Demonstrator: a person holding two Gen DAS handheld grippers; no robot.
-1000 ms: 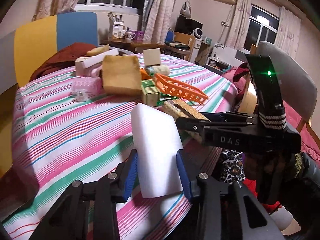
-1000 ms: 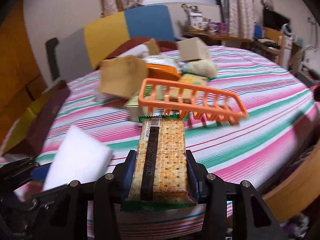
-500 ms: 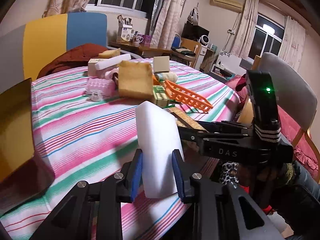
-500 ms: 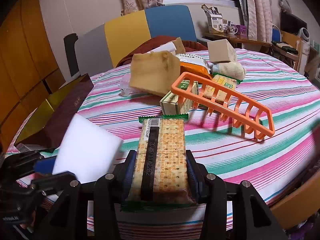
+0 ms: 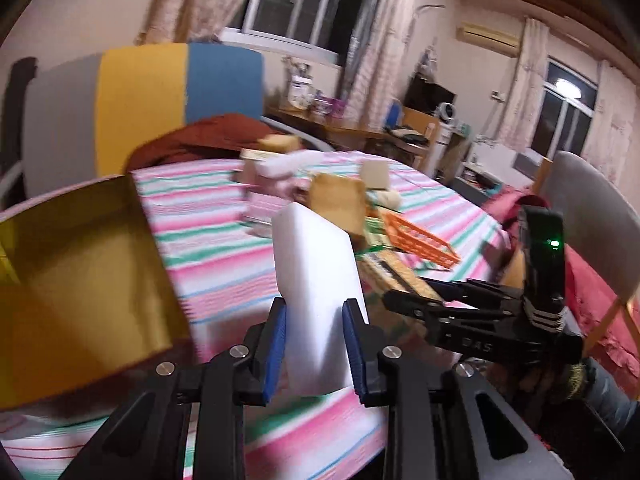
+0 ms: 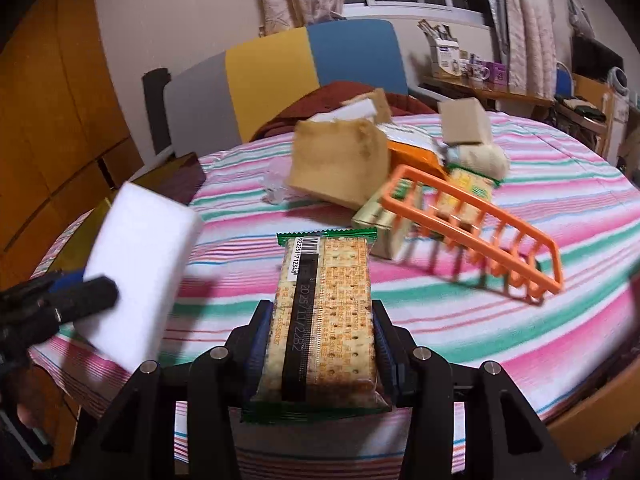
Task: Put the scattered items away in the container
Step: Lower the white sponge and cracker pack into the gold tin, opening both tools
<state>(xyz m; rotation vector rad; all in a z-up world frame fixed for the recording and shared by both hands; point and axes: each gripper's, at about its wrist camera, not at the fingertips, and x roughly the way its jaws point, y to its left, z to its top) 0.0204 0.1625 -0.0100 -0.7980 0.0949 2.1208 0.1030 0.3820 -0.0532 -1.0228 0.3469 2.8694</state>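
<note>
Left gripper point(image 5: 316, 354) clamps white sponge point(image 5: 316, 280) beside gold box's rim point(image 5: 140, 216); right gripper point(image 6: 320, 356) clamps cracker pack point(image 6: 326, 312).

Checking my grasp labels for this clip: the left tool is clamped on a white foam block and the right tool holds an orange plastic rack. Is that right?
Not quite. The right tool holds a clear-wrapped cracker packet with green ends, as the right wrist view shows; the orange plastic rack sits apart on the striped tablecloth. The left tool is indeed clamped on the white foam block.
</note>
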